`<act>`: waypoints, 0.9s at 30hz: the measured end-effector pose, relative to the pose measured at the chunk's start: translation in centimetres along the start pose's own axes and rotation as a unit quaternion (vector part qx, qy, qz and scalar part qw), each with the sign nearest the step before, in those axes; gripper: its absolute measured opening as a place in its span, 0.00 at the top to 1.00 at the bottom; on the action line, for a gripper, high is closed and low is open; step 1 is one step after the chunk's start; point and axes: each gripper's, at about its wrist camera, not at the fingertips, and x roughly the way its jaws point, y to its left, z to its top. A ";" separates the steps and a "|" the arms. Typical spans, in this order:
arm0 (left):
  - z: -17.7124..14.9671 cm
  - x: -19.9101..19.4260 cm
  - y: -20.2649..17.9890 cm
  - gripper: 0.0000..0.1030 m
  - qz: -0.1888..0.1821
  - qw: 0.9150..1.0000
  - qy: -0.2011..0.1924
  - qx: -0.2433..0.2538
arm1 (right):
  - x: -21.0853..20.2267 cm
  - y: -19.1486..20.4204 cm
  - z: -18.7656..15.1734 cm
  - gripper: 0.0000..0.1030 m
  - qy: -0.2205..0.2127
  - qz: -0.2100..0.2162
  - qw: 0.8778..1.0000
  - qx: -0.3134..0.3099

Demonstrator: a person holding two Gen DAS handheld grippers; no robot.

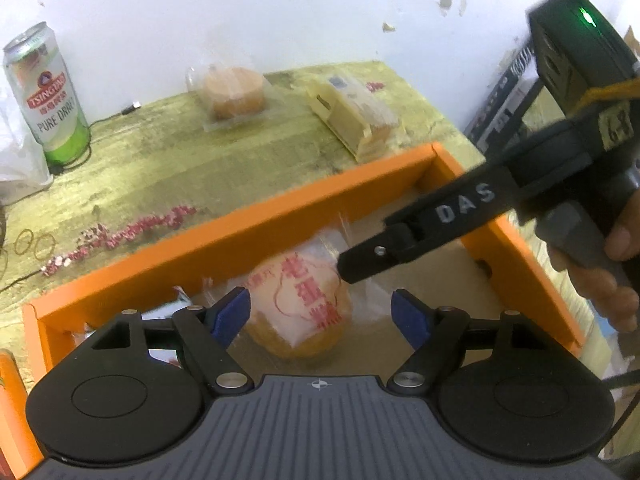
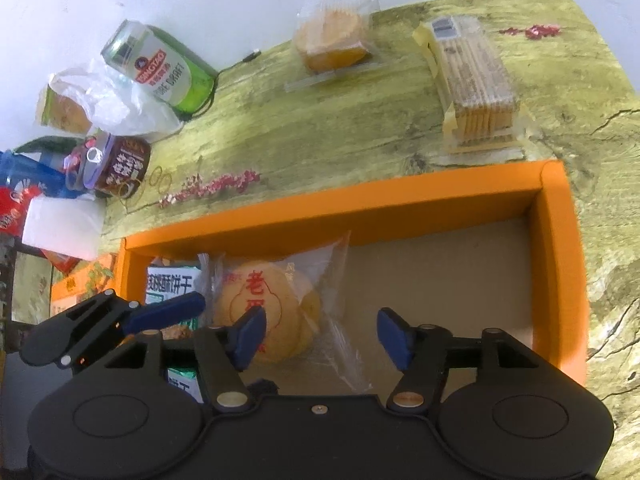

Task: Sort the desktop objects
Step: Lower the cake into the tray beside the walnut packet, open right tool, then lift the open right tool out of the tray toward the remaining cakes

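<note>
The beer can [image 2: 160,68] stands at the far left of the table [image 2: 320,128] against the wall, beside a white plastic bag [image 2: 116,108] and a dark jar [image 2: 120,164]. This cluster appears not yet sorted.

Next to the right, a round cake in clear wrap [image 2: 332,40] rests on the table near the wall. A long pack of crackers [image 2: 472,80] lies just beyond the far rim of the orange box [image 2: 554,240]. Both are outside the box and are judged to be pending items.

Inside the box, a green-and-white biscuit packet [image 2: 172,284] sits in the left corner. A wrapped yellow pastry [image 2: 268,312] with red print lies just beside it, on the box floor. Packing items toward the left corner leaves the right half of the floor free for further items.

The left gripper [image 1: 320,312] hangs over the pastry with its fingers spread; the pads do not press on the wrap. In the right wrist view one of its blue fingers reaches in from the left edge, near the biscuit packet.

The right gripper [image 2: 320,338] is also spread and pinches nothing. The pastry lies ahead of its left finger, not between the pads. The position suggests the pastry has been set down in the box and is free of both grippers.
</note>
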 end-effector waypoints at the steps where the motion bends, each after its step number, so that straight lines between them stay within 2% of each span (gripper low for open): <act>1: 0.3 -0.3 0.3 0.24 0.000 1.000 -0.004 -0.004 | -0.3 0.0 0.2 0.42 -0.002 0.003 1.000 0.003; 8: 3.7 -1.7 2.3 0.24 0.009 0.999 -0.040 -0.013 | -3.0 -0.2 2.8 0.42 -0.031 0.035 0.999 0.023; 15: 7.9 -1.7 4.0 0.24 0.008 0.997 -0.074 -0.020 | -5.4 0.6 8.8 0.41 -0.075 0.062 0.995 0.028; 16: 8.5 -1.5 4.1 0.24 0.008 0.997 -0.078 -0.019 | -5.5 0.7 9.9 0.39 -0.080 0.067 0.994 0.029; 17: 9.2 -1.3 4.3 0.24 0.008 0.996 -0.083 -0.018 | -5.6 0.8 11.0 0.32 -0.085 0.071 0.993 0.031; 20: 11.1 0.1 4.7 0.24 0.004 0.995 -0.099 -0.017 | -5.1 0.7 14.2 0.29 -0.095 0.081 0.991 0.041; 25: 13.2 3.5 5.3 0.24 -0.002 0.994 -0.109 -0.028 | -1.9 -0.3 19.1 0.29 -0.076 0.096 0.989 0.081; 26: 13.5 4.2 5.4 0.24 -0.003 0.994 -0.110 -0.030 | -1.1 -0.5 19.9 0.27 -0.073 0.094 0.989 0.084; 27: 13.7 4.9 5.6 0.24 -0.003 0.993 -0.111 -0.031 | -0.4 -0.7 20.4 0.21 -0.071 0.089 0.990 0.085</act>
